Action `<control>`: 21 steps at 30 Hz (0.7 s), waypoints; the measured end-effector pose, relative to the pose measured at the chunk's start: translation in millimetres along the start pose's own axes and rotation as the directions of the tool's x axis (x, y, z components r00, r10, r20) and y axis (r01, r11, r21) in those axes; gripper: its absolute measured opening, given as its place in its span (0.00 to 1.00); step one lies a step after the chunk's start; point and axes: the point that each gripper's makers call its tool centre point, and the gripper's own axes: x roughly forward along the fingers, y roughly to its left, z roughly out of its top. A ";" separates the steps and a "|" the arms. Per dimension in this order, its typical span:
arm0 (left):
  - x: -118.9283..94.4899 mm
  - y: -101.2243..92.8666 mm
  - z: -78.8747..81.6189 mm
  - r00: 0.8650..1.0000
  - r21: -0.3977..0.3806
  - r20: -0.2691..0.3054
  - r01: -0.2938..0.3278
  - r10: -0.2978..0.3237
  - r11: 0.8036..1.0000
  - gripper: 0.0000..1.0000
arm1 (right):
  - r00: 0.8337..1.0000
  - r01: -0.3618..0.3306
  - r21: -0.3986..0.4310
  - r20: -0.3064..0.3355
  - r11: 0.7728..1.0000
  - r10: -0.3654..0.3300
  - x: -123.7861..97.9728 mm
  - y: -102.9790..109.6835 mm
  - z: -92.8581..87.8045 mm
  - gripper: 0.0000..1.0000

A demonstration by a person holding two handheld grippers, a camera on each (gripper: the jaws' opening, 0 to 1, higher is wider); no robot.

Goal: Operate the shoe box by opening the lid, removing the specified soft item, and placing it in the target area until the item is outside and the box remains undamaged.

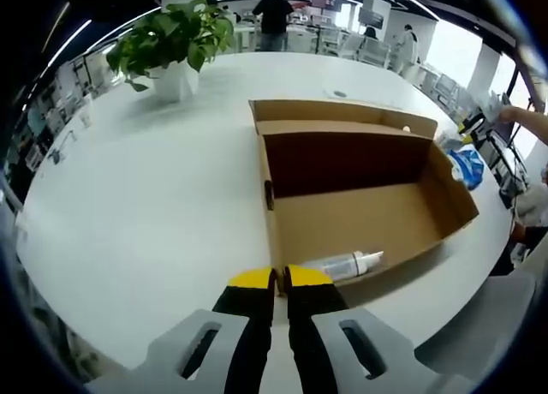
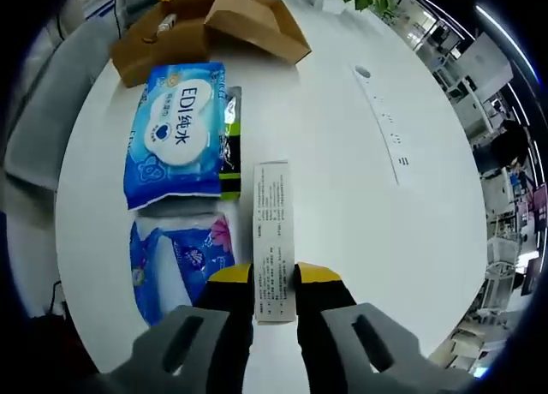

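In the left gripper view, the left gripper (image 1: 280,279) has its jaws pressed together on nothing, just short of the open shoe box (image 1: 360,214) on the white counter (image 1: 137,205). A spray bottle (image 1: 347,264) lies inside the box near its front wall, and a potted plant (image 1: 175,47) sits farther back. In the right gripper view, the right gripper (image 2: 274,276) has its jaws clamped on a long white carton (image 2: 273,240). Beside it lie two blue wipes packs (image 2: 177,128), with the box beyond them.
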 end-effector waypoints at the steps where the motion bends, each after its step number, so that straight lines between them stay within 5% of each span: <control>1: 0.0 0.1 0.0 1.000 0.000 -0.001 -0.001 0.001 1.000 0.02 | 1.000 -0.001 0.000 -0.006 1.000 0.001 0.6 0.6 -3.7 0.15; 21: 2.2 3.5 0.1 1.000 0.007 -0.011 -0.002 0.002 1.000 0.02 | 0.999 -0.034 -0.059 -0.034 0.998 0.032 -6.1 11.6 -22.1 0.16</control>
